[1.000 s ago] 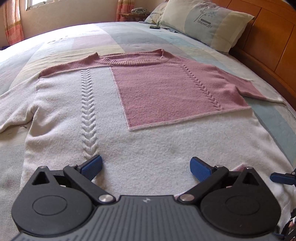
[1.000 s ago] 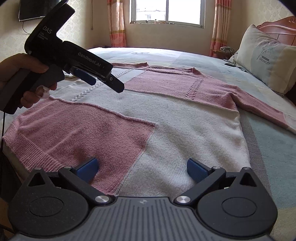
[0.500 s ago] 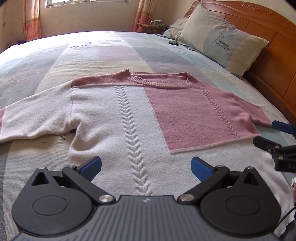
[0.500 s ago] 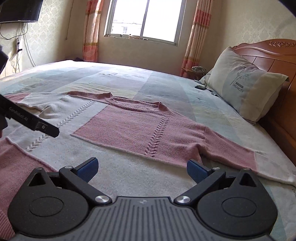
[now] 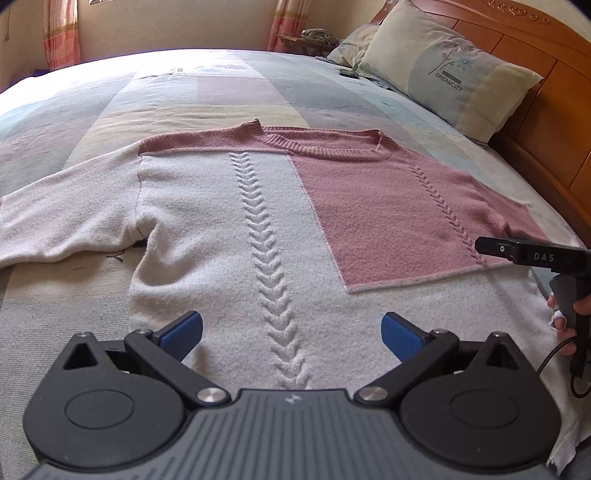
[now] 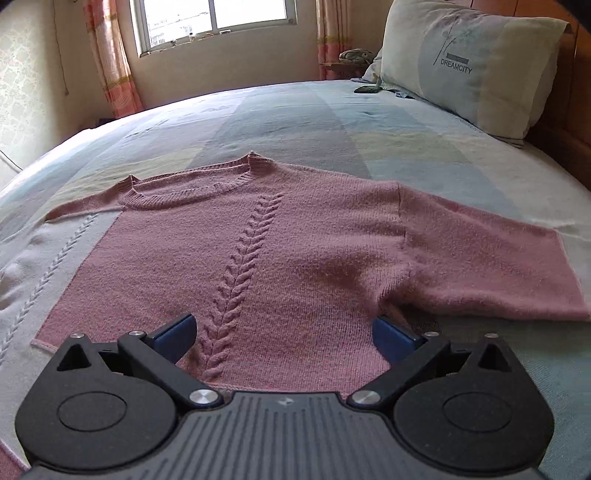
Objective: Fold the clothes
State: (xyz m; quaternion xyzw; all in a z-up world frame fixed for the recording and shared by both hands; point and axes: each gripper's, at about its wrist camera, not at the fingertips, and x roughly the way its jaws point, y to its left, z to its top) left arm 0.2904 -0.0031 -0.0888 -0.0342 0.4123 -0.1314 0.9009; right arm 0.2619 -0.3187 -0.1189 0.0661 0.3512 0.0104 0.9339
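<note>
A pink and white knit sweater point(image 5: 266, 206) lies flat on the bed, front up, neck toward the far side and sleeves spread. My left gripper point(image 5: 291, 332) hovers open over its white lower part, astride the braided cable. My right gripper point(image 6: 282, 334) hovers open over the pink panel point(image 6: 295, 266), close to the right armpit. The right gripper's body point(image 5: 532, 254) also shows at the right edge of the left wrist view, held by a hand point(image 5: 565, 317). Nothing is between either pair of fingers.
The sweater rests on a bed with a pastel patchwork cover point(image 6: 332, 122). A large pillow point(image 6: 469, 62) leans on the wooden headboard point(image 5: 546, 74) at the right. A small dark device point(image 6: 365, 89) lies near the pillow. A window point(image 6: 214, 22) and curtains stand beyond.
Both grippers have swung rightward and moved up the sweater, from its hem area toward the chest. The right one now sits over the pink panel near the right sleeve. Both stayed open.
</note>
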